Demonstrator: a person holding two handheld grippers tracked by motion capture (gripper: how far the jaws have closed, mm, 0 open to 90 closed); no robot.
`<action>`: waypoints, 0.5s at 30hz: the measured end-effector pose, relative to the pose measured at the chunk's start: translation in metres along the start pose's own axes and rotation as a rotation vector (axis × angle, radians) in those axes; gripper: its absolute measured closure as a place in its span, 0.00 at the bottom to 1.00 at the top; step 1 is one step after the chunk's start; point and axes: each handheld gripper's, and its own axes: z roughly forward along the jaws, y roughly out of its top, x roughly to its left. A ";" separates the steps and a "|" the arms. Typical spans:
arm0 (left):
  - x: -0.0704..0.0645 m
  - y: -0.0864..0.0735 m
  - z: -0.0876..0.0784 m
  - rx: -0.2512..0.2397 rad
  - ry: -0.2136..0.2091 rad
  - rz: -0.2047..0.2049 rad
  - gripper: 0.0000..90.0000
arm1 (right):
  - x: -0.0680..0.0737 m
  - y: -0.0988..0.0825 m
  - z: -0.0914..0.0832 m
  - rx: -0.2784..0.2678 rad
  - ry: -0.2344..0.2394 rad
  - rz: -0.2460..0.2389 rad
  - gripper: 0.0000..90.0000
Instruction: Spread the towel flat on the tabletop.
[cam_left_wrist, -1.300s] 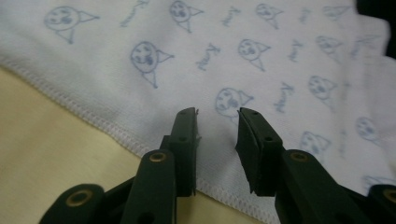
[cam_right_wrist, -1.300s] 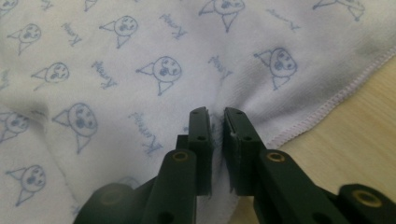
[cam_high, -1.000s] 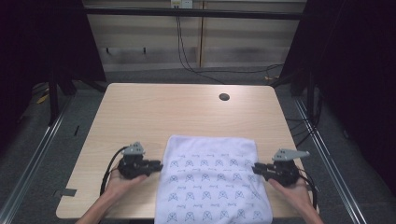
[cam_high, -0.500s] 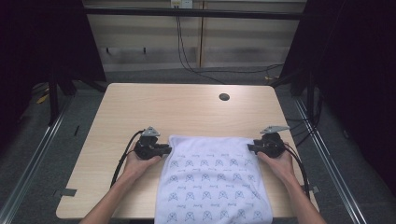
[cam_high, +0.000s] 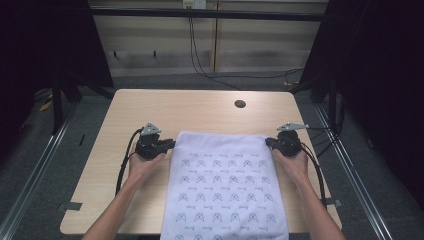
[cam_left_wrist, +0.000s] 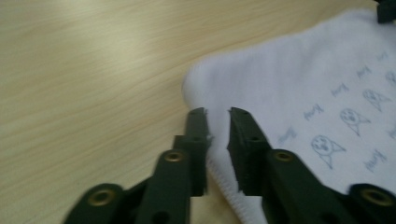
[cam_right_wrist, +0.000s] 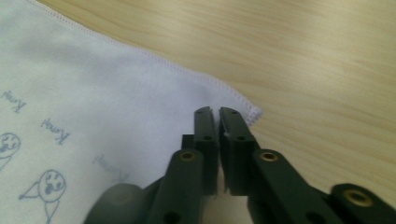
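A white cloth (cam_high: 225, 185) printed with small blue figures lies flat on the wooden table (cam_high: 200, 110), and its near end hangs over the front edge. My left gripper (cam_high: 172, 144) is at the cloth's far left corner. In the left gripper view its jaws (cam_left_wrist: 218, 112) stand a little apart with the cloth's hemmed edge (cam_left_wrist: 261, 93) filling the gap. My right gripper (cam_high: 268, 142) is at the far right corner. There the jaws (cam_right_wrist: 215, 111) are pressed nearly together on the cloth (cam_right_wrist: 93, 93), just inside its stitched corner.
A small dark round hole (cam_high: 240, 104) sits in the table near its far edge. Cables trail from both grippers along the forearms. Dark frame posts and floor rails flank the table on both sides.
Both grippers moved from the cloth's sides forward to its far corners. The cloth's far edge has shifted a little farther away across the table.
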 end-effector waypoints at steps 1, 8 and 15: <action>0.001 -0.002 0.000 0.003 -0.011 0.005 0.83 | 0.000 -0.001 0.000 0.006 -0.006 0.010 0.80; -0.007 -0.015 -0.015 0.028 -0.172 0.052 0.84 | 0.001 -0.008 -0.024 -0.050 0.122 0.029 0.74; -0.012 -0.025 0.003 0.084 -0.229 0.064 0.80 | 0.006 -0.023 -0.033 -0.047 0.241 0.026 0.73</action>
